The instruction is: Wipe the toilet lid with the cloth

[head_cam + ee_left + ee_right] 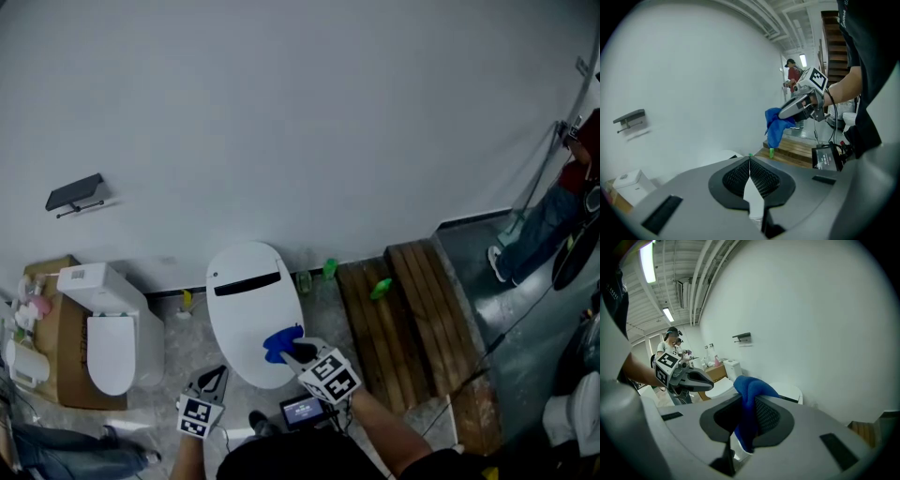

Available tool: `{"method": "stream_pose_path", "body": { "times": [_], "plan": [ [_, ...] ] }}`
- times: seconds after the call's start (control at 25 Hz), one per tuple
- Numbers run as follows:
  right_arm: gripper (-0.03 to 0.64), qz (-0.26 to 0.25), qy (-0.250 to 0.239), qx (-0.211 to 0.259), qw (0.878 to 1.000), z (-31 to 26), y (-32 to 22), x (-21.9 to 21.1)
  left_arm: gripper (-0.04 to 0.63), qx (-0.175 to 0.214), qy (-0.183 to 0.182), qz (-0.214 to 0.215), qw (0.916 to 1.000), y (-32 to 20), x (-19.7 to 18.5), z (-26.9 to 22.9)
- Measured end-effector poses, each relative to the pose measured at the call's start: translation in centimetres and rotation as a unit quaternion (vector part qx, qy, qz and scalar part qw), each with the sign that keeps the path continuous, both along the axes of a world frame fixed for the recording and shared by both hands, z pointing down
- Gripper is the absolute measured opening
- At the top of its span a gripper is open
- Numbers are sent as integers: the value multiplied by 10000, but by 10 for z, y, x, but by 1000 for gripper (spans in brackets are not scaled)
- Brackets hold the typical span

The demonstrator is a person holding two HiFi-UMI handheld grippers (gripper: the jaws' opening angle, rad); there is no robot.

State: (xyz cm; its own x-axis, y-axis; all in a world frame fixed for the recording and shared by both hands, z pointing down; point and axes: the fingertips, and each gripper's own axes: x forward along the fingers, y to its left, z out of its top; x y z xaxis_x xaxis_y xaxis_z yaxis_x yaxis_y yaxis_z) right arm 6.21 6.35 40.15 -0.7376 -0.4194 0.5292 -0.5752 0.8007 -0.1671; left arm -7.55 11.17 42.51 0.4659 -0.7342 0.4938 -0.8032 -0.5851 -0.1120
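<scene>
Plain white wall (pixel 281 112) and grey floor (pixel 178 352) here, with the toilet lid (pixel 242 291) closed right in the middle, a second toilet (pixel 111 342) off to the left and some wooden planks (pixel 394 319) to the right. So the wipe looks like it's barely going, if at all. The right gripper (pixel 292 349) is clamped on the blue cloth (pixel 279 341), which is bunched up between its jaws and sits over the front right part of the lid in the head view. From the left gripper view the cloth looks like it hangs a bit clear of the lid rather than pressed on it, but I honestly can't tell contact for sure. The lid itself shows no streaks or wet patches, so my guess is pretty much the whole top is left to do. Pose-wise, the right forearm comes in from the bottom edge with the gripper tilted down toward the lid. The left gripper (pixel 216 377) hangs low by the lid's front left corner, jaws pressed together on nothing, tilted down too and not touching anything.
</scene>
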Motion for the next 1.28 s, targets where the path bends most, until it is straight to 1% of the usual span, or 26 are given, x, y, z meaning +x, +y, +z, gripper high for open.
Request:
{"method": "stream_pose_path", "body": {
  "times": [0.16,0.48,0.72,0.96,1.12,1.28],
  "plan": [
    [67,-17,25,81,10000,6,-5,-2,11,-6,75,-42,10000,-1,-3,0],
    [67,-242,93,-125,9996,12,-7,-16,11,-45,32,-189,9998,-8,-12,3],
    [67,-522,294,-298,9978,34,-16,-26,11,-242,45,-260,9994,-14,-14,15],
    [67,-694,570,-506,9947,78,-45,-49,12,-496,128,-402,9979,-24,-24,42],
    [67,-725,737,-676,9923,117,-69,-77,11,-683,218,-459,9964,-30,-37,65],
    [67,-651,854,-830,9907,165,-96,-108,11,-869,289,-497,9946,-40,-53,93]
  ]
}}
